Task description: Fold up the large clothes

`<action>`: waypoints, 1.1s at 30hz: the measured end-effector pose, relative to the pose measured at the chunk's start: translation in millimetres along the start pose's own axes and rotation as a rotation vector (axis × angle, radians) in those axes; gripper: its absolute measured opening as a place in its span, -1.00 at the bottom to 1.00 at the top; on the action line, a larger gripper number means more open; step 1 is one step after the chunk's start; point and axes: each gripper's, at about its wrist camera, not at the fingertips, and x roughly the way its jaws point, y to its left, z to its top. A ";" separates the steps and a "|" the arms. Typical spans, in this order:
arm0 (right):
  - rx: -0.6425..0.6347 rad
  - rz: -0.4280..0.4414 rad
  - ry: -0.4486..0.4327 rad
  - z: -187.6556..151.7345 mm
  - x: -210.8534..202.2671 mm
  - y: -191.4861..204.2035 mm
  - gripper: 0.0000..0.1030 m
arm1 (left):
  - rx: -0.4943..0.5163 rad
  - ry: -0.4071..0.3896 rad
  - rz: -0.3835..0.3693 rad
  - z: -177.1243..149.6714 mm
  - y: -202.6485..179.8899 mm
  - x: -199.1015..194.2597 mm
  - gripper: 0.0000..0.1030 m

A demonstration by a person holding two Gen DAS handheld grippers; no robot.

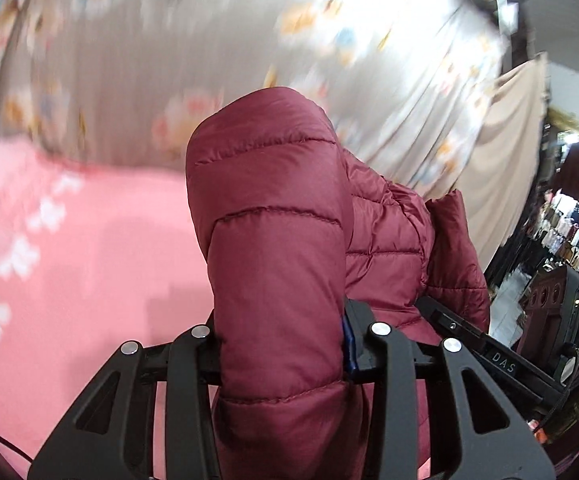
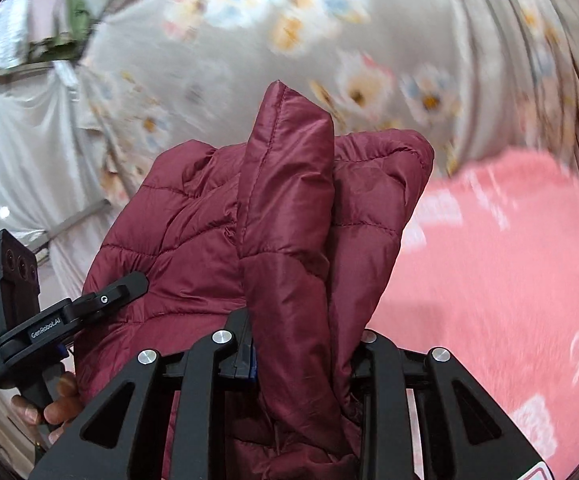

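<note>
A maroon quilted puffer jacket (image 1: 273, 200) hangs in the air above the bed, held up at two places. In the left wrist view my left gripper (image 1: 281, 340) is shut on a thick padded fold of it, which bulges up between the fingers. In the right wrist view my right gripper (image 2: 301, 352) is shut on another upright fold of the jacket (image 2: 289, 208). The two grippers are close together. One finger of the right gripper (image 1: 449, 322) shows at the jacket's right side, and a finger of the left one (image 2: 129, 282) lies against the jacket's left side.
A pink blanket with white patterns (image 1: 89, 260) (image 2: 509, 280) covers the bed below. A beige floral curtain (image 1: 169, 40) (image 2: 329, 20) hangs behind. Crowded shelves of goods (image 1: 561, 232) stand at the far right. A person's hand (image 2: 49, 404) grips the left gripper's handle.
</note>
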 end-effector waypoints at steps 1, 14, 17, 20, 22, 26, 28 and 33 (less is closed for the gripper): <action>-0.028 0.013 -0.035 5.7 -7.2 12.8 -0.51 | 0.020 -0.043 -0.005 7.0 -0.6 -16.0 -0.28; -0.269 0.152 -0.301 49.0 -47.0 146.7 -0.51 | 0.151 -0.373 0.034 59.2 18.0 -150.0 -0.24; -0.287 0.175 -0.338 54.8 -47.0 167.7 -0.51 | 0.173 -0.420 0.045 68.2 24.8 -167.9 -0.23; -0.294 0.190 -0.364 60.9 -40.9 182.2 -0.50 | 0.189 -0.453 0.051 73.2 30.3 -180.3 -0.22; -0.301 0.191 -0.378 61.8 -37.2 189.3 -0.50 | 0.191 -0.468 0.048 75.5 35.4 -185.4 -0.20; -0.314 0.185 -0.382 59.0 -24.9 197.8 -0.50 | 0.187 -0.476 0.053 79.9 52.4 -183.1 -0.18; -0.317 0.179 -0.378 55.5 -16.8 197.2 -0.50 | 0.178 -0.469 0.049 79.6 59.7 -177.8 -0.17; -0.303 0.160 -0.342 48.1 16.5 190.3 -0.50 | 0.170 -0.437 0.061 79.2 83.5 -152.3 -0.17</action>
